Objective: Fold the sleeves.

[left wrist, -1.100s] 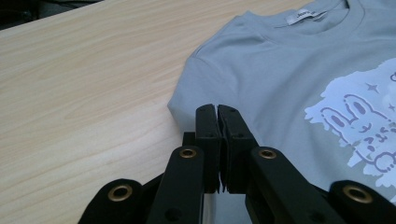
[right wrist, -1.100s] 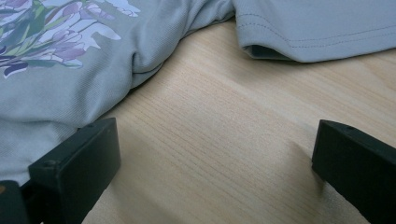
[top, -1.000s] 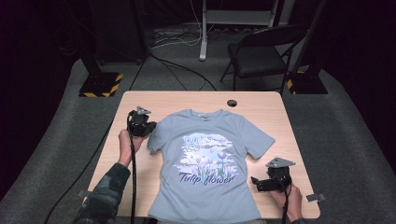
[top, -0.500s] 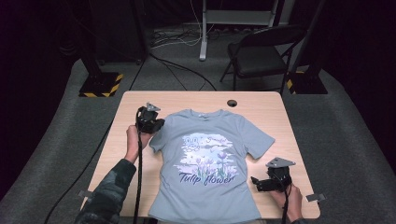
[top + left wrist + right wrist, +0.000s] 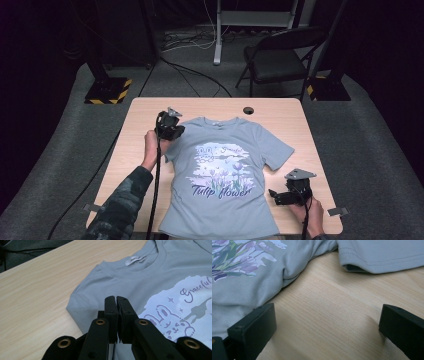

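My left gripper (image 5: 171,129) hangs with jaws together, nothing between them, at the left sleeve of the grey T-shirt (image 5: 225,175), which lies flat mid-table (image 5: 135,130). My right gripper (image 5: 280,196) rests near-right, jaws apart, beside the shirt.

Shirt (image 5: 222,175) hem runs off the high view's bottom edge; neck label (image 5: 135,259) print too small for me to read.

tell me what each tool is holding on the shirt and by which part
Nothing is held. The left tool is shut, empty, above the t-shirt shoulder; the right tool is open over the table.
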`<state>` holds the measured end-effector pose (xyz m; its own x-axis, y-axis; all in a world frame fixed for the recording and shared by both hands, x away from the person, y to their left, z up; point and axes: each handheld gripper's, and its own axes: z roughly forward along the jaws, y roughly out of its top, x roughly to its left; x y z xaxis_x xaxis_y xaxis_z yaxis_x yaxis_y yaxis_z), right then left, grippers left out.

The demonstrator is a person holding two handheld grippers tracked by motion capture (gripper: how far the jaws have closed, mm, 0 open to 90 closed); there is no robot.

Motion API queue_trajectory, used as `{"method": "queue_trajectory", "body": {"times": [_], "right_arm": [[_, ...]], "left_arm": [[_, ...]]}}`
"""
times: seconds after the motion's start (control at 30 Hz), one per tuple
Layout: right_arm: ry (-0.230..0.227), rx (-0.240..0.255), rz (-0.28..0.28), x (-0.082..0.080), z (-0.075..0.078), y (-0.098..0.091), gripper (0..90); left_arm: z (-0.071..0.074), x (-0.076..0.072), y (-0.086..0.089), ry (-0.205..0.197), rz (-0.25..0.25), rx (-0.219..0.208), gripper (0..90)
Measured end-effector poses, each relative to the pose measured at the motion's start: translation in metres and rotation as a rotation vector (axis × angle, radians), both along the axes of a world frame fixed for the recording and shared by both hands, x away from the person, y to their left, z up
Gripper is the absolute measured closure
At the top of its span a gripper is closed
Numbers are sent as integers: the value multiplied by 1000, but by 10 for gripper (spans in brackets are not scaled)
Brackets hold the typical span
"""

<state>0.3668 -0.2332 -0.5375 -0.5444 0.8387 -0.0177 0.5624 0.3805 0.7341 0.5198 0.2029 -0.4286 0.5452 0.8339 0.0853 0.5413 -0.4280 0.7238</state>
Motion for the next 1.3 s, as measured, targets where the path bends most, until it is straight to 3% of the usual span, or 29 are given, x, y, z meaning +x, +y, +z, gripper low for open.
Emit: {"method": "queue_trajectory", "body": {"times": [0.6,1.3], "right_arm": [[0,0,0,0,0,0,2],[2,0,1,0,0,0,3]], "left_arm": [[0,9,-37,13,-61,35,864],[-19,21,-84,62,-126,80,864]]}}
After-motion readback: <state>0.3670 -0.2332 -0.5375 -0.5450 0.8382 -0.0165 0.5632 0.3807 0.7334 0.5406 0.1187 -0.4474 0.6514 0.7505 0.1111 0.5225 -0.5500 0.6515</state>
